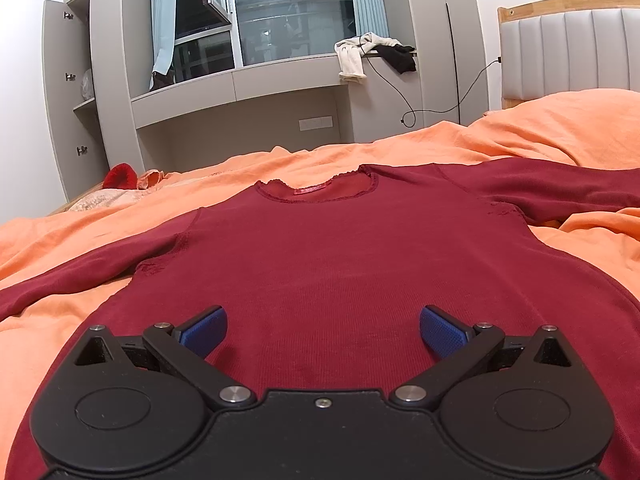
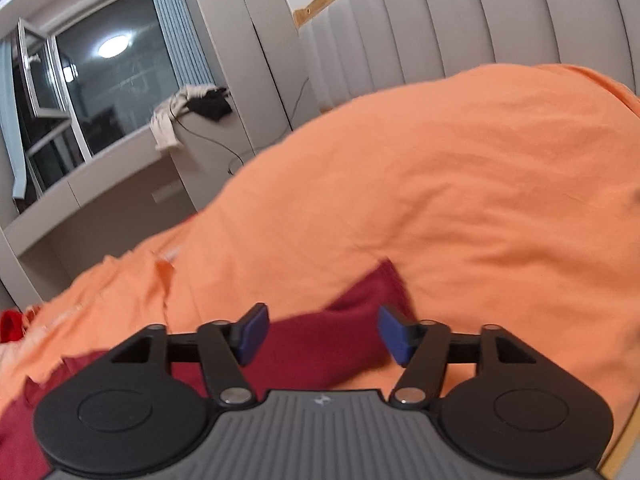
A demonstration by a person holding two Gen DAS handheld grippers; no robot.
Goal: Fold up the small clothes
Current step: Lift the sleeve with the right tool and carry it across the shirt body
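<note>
Shirt point(image 1: 320, 256) looks light, soft and limp on the orange bedding point(image 1: 280, 162). Left gripper point(image 1: 323, 332) is spread wide above its hem, and right gripper point(image 2: 323, 334) is spread over the sleeve end point(image 2: 360, 304); I would pinch that cuff.

shirt point(image 1: 320, 248) hem hidden, sleeve point(image 2: 352, 320) blurred
</note>
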